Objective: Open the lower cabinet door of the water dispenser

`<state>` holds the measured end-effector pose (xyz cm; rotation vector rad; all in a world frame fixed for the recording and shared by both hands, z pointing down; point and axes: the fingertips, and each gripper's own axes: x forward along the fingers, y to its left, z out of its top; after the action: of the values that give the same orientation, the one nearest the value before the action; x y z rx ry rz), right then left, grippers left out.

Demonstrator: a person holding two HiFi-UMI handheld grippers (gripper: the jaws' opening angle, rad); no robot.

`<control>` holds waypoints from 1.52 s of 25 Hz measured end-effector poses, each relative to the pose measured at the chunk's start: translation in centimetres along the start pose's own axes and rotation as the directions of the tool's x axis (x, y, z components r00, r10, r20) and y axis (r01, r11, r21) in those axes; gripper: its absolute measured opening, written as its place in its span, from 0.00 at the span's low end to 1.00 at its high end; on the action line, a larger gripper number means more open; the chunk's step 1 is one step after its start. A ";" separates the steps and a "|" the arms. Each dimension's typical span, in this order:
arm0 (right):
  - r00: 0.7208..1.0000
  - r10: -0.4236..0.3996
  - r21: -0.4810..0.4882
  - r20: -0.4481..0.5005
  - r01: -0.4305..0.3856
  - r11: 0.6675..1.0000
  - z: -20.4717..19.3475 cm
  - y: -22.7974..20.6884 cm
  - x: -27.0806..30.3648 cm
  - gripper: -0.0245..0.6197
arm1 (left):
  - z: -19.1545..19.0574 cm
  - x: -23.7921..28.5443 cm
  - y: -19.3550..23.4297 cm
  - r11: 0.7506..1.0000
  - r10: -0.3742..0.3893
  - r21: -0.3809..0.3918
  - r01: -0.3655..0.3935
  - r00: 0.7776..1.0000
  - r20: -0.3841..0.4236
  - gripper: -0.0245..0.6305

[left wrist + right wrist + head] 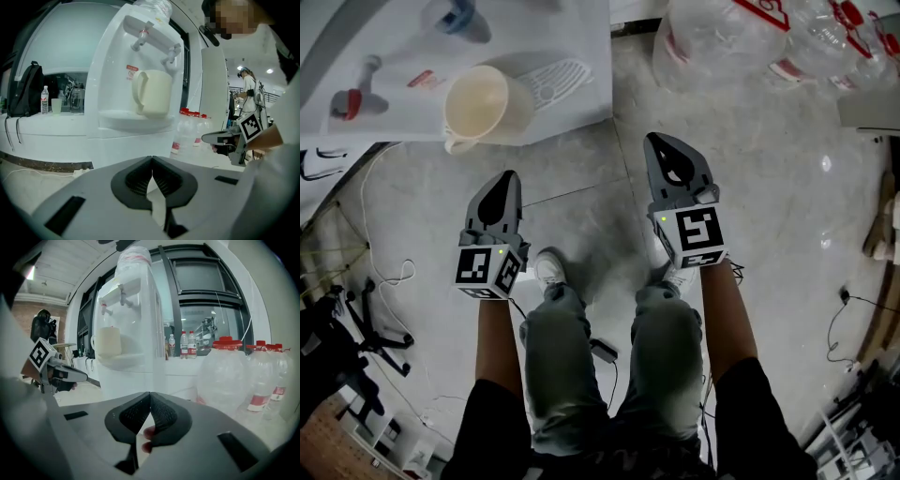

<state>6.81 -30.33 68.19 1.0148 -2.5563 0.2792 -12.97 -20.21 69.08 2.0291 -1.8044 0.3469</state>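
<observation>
The person is holding both grippers out over the floor, well apart from each other. The left gripper is keeping its jaws pressed together with nothing between them, and the right gripper is doing the same. The water dispenser is standing far left, ahead of the left gripper and apart from it, with its white lower front facing the jaws. A cream mug is sitting on its tray. Large clear bottles are standing far right.

Glossy white plastic above a polished floor.
Before you, the water dispenser is smooth glossy plastic; the mug looks matt cream; your left gripper is matt grey with ribbed black pads.
</observation>
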 end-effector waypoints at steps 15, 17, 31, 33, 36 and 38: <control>0.998 0.045 -0.045 0.053 -0.042 0.998 -5.3 -1.7 7.9 0.07 | -2.7 6.1 2.7 0.998 -0.012 0.068 0.004 0.992 0.123 0.06; 0.997 0.056 -0.059 0.062 -0.053 0.997 -5.7 -1.9 8.6 0.07 | -2.9 6.3 2.6 0.996 -0.018 0.091 0.005 0.991 0.133 0.06; 0.969 0.226 -0.095 0.098 -0.217 0.972 -5.4 -0.2 12.7 0.39 | -6.3 7.1 3.9 0.993 -0.029 0.118 0.013 0.990 0.136 0.06; 0.967 0.237 -0.100 0.093 -0.228 0.969 -5.1 0.0 13.4 0.39 | -6.5 7.1 3.8 0.992 -0.043 0.126 0.027 0.990 0.131 0.06; 0.962 0.256 -0.095 0.099 -0.247 0.964 -4.6 0.3 14.3 0.39 | -6.7 7.0 4.2 0.993 -0.059 0.110 0.044 0.989 0.138 0.06; 0.957 0.275 -0.102 0.096 -0.265 0.959 -4.3 0.7 14.7 0.39 | -6.9 7.0 4.5 0.994 -0.069 0.090 0.056 0.987 0.146 0.06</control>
<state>-2.35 -37.61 78.15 0.6633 -2.7808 0.1844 -15.89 -23.70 78.86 2.2187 -1.8355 0.2641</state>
